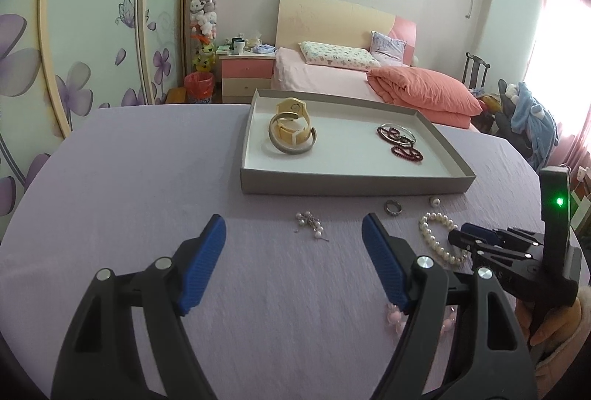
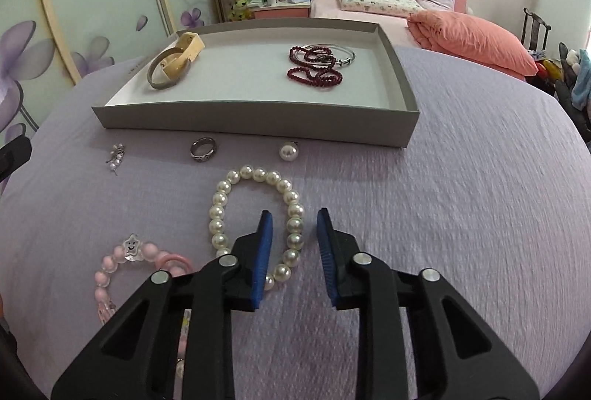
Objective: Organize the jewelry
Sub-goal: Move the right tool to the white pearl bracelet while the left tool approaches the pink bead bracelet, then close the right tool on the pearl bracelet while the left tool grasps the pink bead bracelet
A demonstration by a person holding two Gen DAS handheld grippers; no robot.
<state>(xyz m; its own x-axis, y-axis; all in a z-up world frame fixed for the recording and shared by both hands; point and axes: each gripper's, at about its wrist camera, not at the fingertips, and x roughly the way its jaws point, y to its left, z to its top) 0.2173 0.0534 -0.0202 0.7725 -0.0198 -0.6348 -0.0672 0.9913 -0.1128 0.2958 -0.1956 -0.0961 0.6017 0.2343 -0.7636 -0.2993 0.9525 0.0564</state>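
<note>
R gripper [image 2: 294,215] straddles right side of pearl bracelet [image 2: 255,222] on purple cloth [image 2: 461,215], jaws narrowed but not yet pinching; L gripper [image 1: 293,226] wide open, empty, near pearl cluster [image 1: 310,225]; step: grab bracelet; next: pinch beads, lift into tray [image 2: 251,121].

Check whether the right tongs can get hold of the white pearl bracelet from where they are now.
Probably yes. The right tongs already straddle the near right side of the pearl bracelet, one finger inside the loop and one outside. Nothing lies in the gap except the beads, though the pads do not look pressed on them yet.
</note>
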